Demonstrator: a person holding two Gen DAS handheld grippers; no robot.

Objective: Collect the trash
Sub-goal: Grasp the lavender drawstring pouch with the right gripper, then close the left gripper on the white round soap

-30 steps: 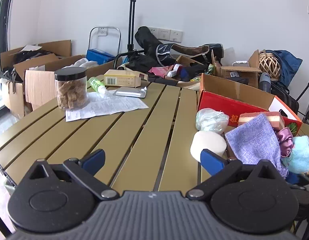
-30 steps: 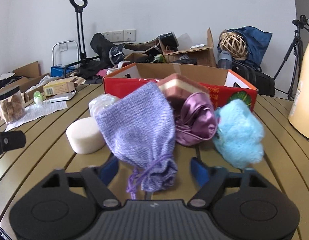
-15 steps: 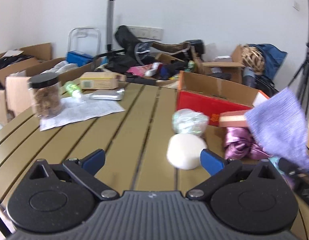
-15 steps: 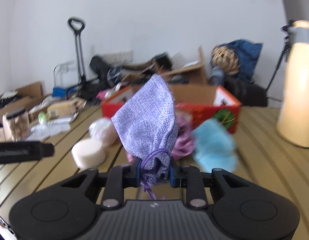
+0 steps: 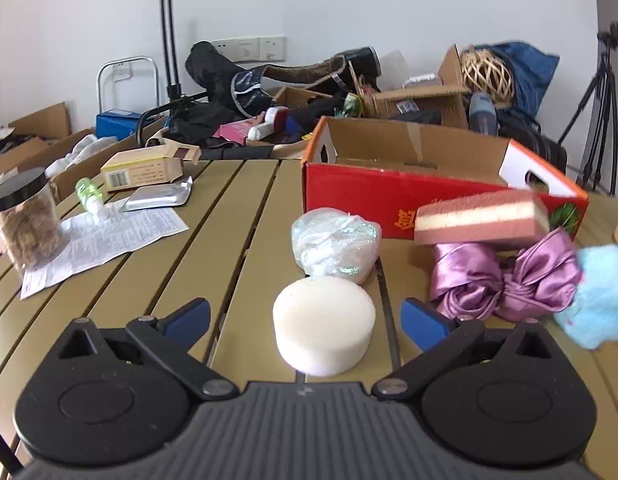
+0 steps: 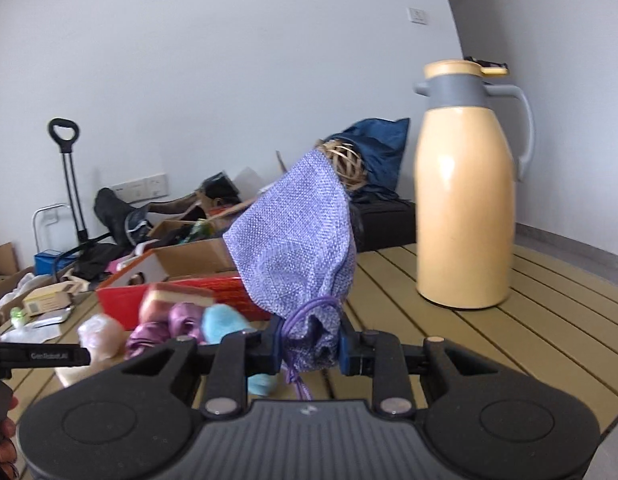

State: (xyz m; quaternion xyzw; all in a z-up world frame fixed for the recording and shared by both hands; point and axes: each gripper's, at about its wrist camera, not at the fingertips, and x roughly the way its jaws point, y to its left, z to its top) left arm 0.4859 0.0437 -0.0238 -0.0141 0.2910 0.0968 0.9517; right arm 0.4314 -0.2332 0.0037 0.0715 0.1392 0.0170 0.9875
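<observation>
My right gripper (image 6: pixel 309 350) is shut on the gathered neck of a purple woven drawstring pouch (image 6: pixel 297 240) and holds it up above the table. My left gripper (image 5: pixel 305 318) is open, its blue pads either side of a white round foam puck (image 5: pixel 325 334) lying on the slatted table. Behind the puck lie a clear crumpled plastic bag (image 5: pixel 335 244), a pink layered sponge (image 5: pixel 481 218), a purple satin cloth (image 5: pixel 505 280) and a light blue fluffy ball (image 5: pixel 599 300). The open red cardboard box (image 5: pixel 409 196) stands behind them.
A tall yellow thermos jug (image 6: pixel 467 216) stands on the table to the right. On the left lie a printed paper sheet (image 5: pixel 105 240), a jar of snacks (image 5: pixel 25 220), a green bottle (image 5: pixel 87 194), a silver pouch (image 5: pixel 157 198) and a small carton (image 5: pixel 149 168). Cluttered boxes and bags stand beyond the table.
My right gripper closed on the purple pouch and lifted it up and to the right off the pile. My left gripper moved right, bringing the white foam puck between its open fingers.
</observation>
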